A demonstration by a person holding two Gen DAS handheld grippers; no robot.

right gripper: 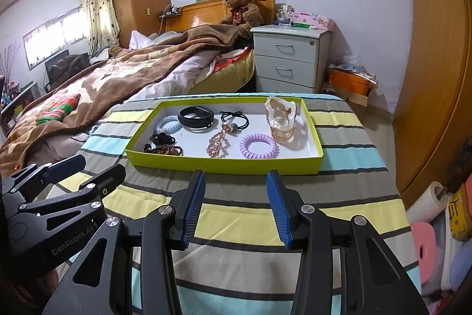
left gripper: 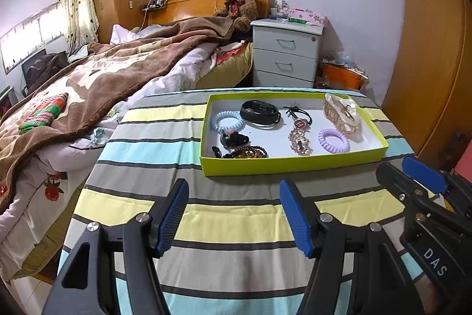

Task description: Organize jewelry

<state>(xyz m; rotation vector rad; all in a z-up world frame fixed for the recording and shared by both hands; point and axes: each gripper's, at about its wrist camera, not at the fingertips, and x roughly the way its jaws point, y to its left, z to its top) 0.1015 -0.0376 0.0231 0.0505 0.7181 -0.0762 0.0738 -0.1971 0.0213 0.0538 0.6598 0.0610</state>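
Left wrist view. Left gripper [left gripper: 233, 191] held low over the striped cloth [left gripper: 236, 226], jaws spread wide, nothing between the blue pads [left gripper: 174, 217]. Ahead sits a shallow lime-green tray [left gripper: 292, 164], white inside, with the jewelry laid out in it. Far left: pale blue coil hair tie [left gripper: 227, 121]. Beside it: black wristband [left gripper: 259, 110]. Near-left corner: dark beaded bracelet [left gripper: 247, 152], touching a small black piece just behind it; what that piece is, I cannot make out. Centre: black elastic with a round charm [left gripper: 299, 120], and just in front of it a pink rhinestone clip [left gripper: 299, 141]. Right side: purple coil hair tie [left gripper: 334, 140], with a clear amber claw clip [left gripper: 342, 114] behind it. The right gripper [left gripper: 424, 173] enters at the right edge, only partly in frame.

Right wrist view. Right gripper [right gripper: 236, 191] also over the cloth, just short of the tray [right gripper: 224, 166], jaws apart and empty. Same layout: wristband [right gripper: 196, 115] and blue tie [right gripper: 167, 123] at far left, beads [right gripper: 163, 150] near-left, rhinestone clip [right gripper: 216, 144] centre, purple tie [right gripper: 259, 146] near-right, claw clip [right gripper: 281, 118] far right. Left gripper [right gripper: 85, 167] shows at the left edge, fingers parted. Bed with brown blanket [right gripper: 132, 64] and grey nightstand [right gripper: 289, 58] beyond the table.
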